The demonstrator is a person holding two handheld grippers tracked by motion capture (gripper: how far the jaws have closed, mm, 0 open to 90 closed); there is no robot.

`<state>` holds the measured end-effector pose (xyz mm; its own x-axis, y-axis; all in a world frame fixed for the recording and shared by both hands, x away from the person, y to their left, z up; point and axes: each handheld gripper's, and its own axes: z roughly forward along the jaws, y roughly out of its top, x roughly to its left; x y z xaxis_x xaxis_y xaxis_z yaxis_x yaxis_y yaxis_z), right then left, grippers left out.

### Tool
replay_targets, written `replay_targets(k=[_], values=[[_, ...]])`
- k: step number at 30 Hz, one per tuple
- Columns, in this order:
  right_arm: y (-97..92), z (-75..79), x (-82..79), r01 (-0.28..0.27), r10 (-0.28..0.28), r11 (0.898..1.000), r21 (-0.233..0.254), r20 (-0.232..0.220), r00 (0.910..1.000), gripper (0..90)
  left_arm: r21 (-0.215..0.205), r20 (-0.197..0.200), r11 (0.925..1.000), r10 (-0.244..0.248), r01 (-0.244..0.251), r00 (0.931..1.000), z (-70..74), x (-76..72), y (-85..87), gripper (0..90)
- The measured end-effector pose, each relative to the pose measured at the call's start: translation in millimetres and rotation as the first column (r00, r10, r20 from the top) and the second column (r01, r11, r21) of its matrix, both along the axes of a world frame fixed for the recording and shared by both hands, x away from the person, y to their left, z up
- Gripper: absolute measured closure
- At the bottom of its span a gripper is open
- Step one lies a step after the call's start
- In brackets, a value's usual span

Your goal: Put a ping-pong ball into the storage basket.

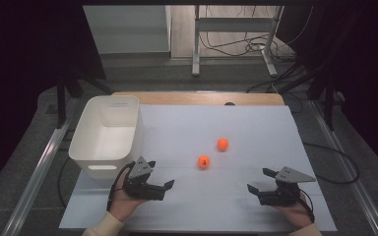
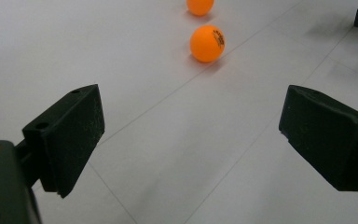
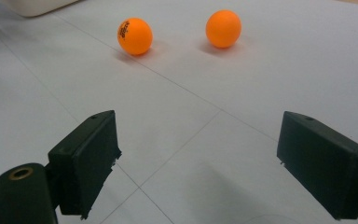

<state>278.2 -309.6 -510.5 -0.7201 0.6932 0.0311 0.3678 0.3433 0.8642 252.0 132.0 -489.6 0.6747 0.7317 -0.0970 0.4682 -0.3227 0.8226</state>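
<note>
Two orange balls lie on the white surface near its middle, well apart from both grippers. The nearer ball carries a small dark print; the farther ball sits just beyond it and slightly to the right. The two are close but not touching. A white bin stands at the left, open and upright.

The left gripper rests low at the near left with its jaws spread wide and nothing between them. The right gripper sits at the near right, jaws likewise wide apart and empty. Each points inward toward the balls.

The main risk, as I judge it, is rolling. A ball is light and round on a smooth surface, so a jaw that touches it off-centre, or closes from one side first, would likely send it away, possibly into its neighbour. With the two so close, a wide approach could knock the second ball while reaching for the first. A pinch above the widest part may squeeze the ball out downward.

A ball has no long axis and no heading. The only orientation cue is the print on the nearer ball, which faces toward the near right.
</note>
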Motion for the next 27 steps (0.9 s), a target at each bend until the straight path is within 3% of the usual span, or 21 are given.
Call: replay_targets(k=[13,16,17,20,27], values=[[0.0,-0.5,1.0,-0.003,0.003,1.0,0.001,-0.005,1.0,13.0,-0.012,-0.012,0.9999,-0.007,0.006,0.9999,3.7,8.6,-9.8,7.8],[0.3,-0.5,0.9,-0.004,0.004,1.0,-0.001,-0.003,1.0,13.0,0.016,-0.022,0.9998,-0.006,0.006,0.9997,5.8,10.6,-11.4,7.6],[0.3,-0.5,0.9,-0.004,0.004,1.0,-0.001,-0.003,1.0,13.0,0.033,-0.003,0.9995,-0.002,0.002,1.0,9.3,11.4,-12.6,7.6],[0.6,-0.7,1.3,-0.005,0.005,1.0,-0.004,-0.003,1.0,13.1,0.014,0.007,0.9999,-0.009,0.009,0.9999,16.0,14.2,-15.4,7.7],[0.6,-0.8,1.4,-0.005,0.005,1.0,-0.009,-0.001,1.0,13.1,0.028,0.01,0.9991,-0.034,0.033,0.9994,20.5,18.5,-26.5,7.6]])
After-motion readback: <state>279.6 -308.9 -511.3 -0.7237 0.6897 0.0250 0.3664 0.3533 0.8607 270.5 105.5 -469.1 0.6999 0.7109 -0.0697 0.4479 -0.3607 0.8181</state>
